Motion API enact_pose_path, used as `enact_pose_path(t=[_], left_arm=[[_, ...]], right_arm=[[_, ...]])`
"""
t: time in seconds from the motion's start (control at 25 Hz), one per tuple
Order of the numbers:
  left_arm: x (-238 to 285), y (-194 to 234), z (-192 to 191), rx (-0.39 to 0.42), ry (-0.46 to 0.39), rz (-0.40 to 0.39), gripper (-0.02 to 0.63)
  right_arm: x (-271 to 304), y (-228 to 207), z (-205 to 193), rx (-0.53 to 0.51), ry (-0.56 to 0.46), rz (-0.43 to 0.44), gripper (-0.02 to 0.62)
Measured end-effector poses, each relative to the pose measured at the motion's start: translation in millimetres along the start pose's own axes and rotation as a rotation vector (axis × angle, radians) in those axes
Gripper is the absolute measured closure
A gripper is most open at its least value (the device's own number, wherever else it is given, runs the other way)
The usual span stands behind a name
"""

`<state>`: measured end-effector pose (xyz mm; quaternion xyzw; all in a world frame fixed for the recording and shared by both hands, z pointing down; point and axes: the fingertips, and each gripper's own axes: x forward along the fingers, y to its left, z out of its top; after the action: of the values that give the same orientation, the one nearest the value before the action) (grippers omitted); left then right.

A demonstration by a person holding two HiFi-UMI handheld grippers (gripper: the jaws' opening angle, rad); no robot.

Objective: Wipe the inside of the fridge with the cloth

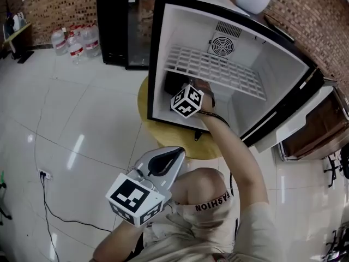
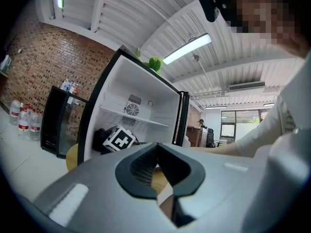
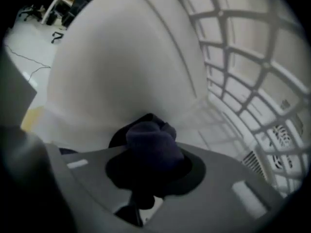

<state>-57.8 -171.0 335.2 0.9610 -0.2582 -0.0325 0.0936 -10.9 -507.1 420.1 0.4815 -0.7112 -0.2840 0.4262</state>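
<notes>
Inside the open fridge (image 1: 180, 31), below its wire shelf (image 1: 218, 70), the right tongs (image 3: 148, 171) are clamped on a bunched dark cloth (image 3: 150, 140) close to the left wall. Outside, nearer, the left tongs (image 2: 156, 171) are closed on nothing. The cloth looks soft, light and limp, so a thick bunch should grip best.
</notes>
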Motion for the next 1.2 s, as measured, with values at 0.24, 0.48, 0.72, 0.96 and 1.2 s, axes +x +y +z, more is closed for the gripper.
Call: enact_pose_path(t=[0.24,0.48,0.72,0.96,1.2], left_arm=[[6.6,-3.7,-3.0,0.0,0.006,-0.008,0.606],[6.1,4.7,-7.5,-0.018,0.017,-0.007,0.606],[0.9,6.8,0.0,-0.013,-0.004,0.018,0.606],[6.7,-3.2,-7.9,-0.004,0.025,-0.005,0.606],[6.1,-5.4,-5.9,0.009,0.032,-0.005,0.606]], right_arm=[[13.5,56.4,4.2,-0.082,0.05,0.222,0.517],[-92.5,124.6,33.5,-0.146,-0.135,0.454,0.517],[-82.5,72.3,23.3,0.042,-0.124,0.352,0.517],[11.4,34.8,-29.2,-0.197,0.145,0.104,0.514],[-0.4,11.2,-84.5,-0.108,0.348,0.126,0.518]])
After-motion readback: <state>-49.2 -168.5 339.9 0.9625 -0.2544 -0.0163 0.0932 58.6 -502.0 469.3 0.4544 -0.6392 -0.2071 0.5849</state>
